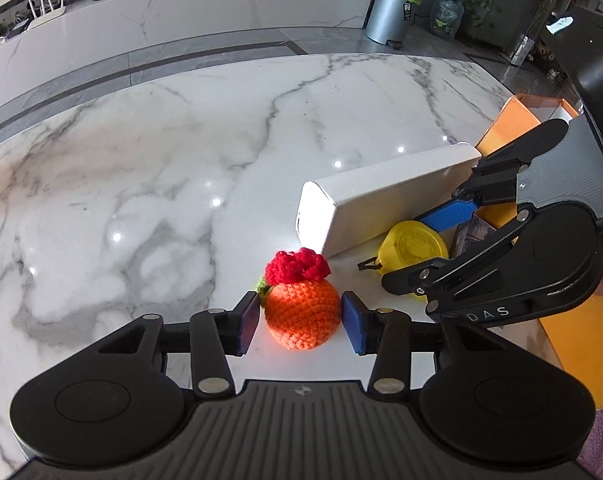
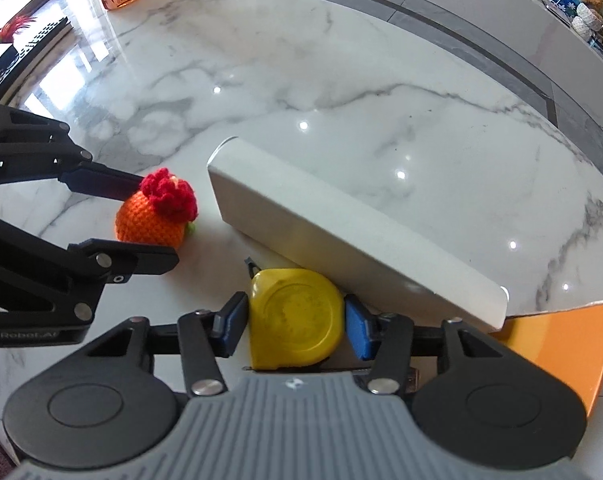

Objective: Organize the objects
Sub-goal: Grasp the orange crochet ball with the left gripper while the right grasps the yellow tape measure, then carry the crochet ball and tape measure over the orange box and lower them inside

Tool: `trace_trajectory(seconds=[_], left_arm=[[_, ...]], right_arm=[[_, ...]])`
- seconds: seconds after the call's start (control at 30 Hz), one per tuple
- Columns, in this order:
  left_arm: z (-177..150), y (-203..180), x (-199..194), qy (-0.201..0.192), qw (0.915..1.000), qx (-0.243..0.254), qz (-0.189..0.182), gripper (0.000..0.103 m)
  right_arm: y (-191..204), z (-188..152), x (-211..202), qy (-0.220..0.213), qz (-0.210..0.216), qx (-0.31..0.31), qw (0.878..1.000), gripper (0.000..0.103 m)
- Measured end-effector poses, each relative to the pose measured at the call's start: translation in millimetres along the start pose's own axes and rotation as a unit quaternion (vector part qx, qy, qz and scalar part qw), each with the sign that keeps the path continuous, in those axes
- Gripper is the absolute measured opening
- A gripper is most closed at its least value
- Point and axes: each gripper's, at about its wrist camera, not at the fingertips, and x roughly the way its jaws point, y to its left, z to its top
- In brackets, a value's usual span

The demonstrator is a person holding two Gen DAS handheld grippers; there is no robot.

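Two grabs were under way on the desk (image 1: 141, 152): the left gripper (image 1: 300, 322) fingers hugged the orange yarn ball (image 1: 303, 316), the right gripper (image 2: 296, 326) fingers hugged the yellow tape measure (image 2: 297, 318), so both looked ready for lifting toward the orange box (image 2: 561, 344).

A grey pedal bin (image 1: 387, 12) stands on the floor beside a water bottle (image 1: 445, 14); a white router (image 1: 47, 10) sits on the counter (image 1: 205, 8).

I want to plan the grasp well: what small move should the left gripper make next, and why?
Probably close the left gripper a little more, then lift. Its blue pads already flank the orange crocheted fruit on the marble table, with little or no gap visible.
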Motion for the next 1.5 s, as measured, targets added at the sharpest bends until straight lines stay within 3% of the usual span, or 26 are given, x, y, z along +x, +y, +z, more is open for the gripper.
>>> trace_trajectory(seconds=[0.23,0.47,0.7,0.87,1.13,1.5], left_arm=[[-7,-3,-15,-0.013,0.9998,-0.007,0.01,0.047],[-10,-18,-64,-0.043,0.9989,-0.018,0.004,0.047],[-2,-70,-120,-0.078,0.9968,0.009,-0.012,0.047],[9,-122,-143,-0.107,0.9926,0.045,-0.033,0.047],[31,-209,-114,-0.103,0.985,0.127,-0.056,0.047],[60,-266,-14,-0.035,0.9794,0.192,-0.053,0.047]], right_arm=[[3,-1,-14,-0.015,-0.001,0.012,1.0,0.052],[10,-12,-58,-0.045,0.007,0.012,0.999,0.052],[-6,-48,-135,-0.086,0.025,0.034,0.995,0.052],[-30,-87,-184,-0.109,0.01,0.051,0.993,0.052],[-96,-152,-208,-0.109,-0.038,0.102,0.988,0.052],[-168,-178,-145,-0.055,-0.079,0.137,0.986,0.052]])
